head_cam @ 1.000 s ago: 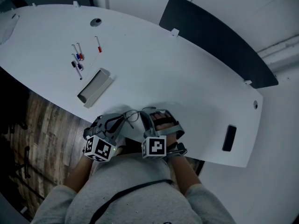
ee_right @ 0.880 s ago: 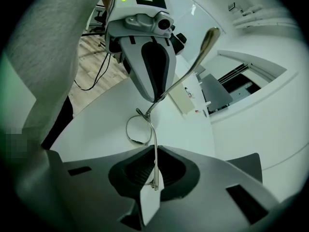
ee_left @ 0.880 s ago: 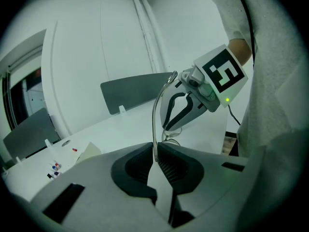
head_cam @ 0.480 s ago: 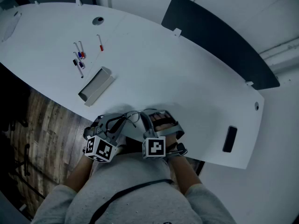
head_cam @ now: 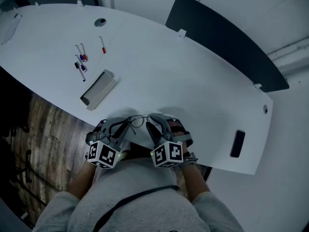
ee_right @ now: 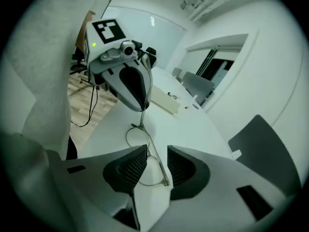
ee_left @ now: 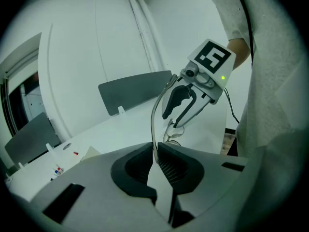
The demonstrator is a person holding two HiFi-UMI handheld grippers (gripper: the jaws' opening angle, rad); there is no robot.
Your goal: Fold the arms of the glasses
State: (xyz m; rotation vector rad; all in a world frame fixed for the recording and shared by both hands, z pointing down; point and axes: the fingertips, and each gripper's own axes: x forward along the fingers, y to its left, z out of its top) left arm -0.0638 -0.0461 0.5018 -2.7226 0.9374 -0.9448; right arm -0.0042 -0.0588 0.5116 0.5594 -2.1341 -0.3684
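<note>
Head view: we see left gripper (head_cam: 124, 124) and right gripper (head_cam: 151, 123) at the table (head_cam: 193, 81) near edge, glasses (head_cam: 137, 121) between them. Left gripper view: jaws clamped on one arm of the glasses. Right gripper view: jaws opening, lens rim between the pads, unclamped.

Head camera's looking steeply down on the desk (head_cam: 193, 76); the two hand-carried cameras sit low and close, facing each other, both catching the glasses (ee_right: 153, 154).

My pads (ee_right: 130, 170) are matt black, ribbed. Glasses (ee_right: 154, 156): thin glossy metal wire. Table (head_cam: 193, 81): smooth matt white. Floor (head_cam: 46, 124): wood grain.
</note>
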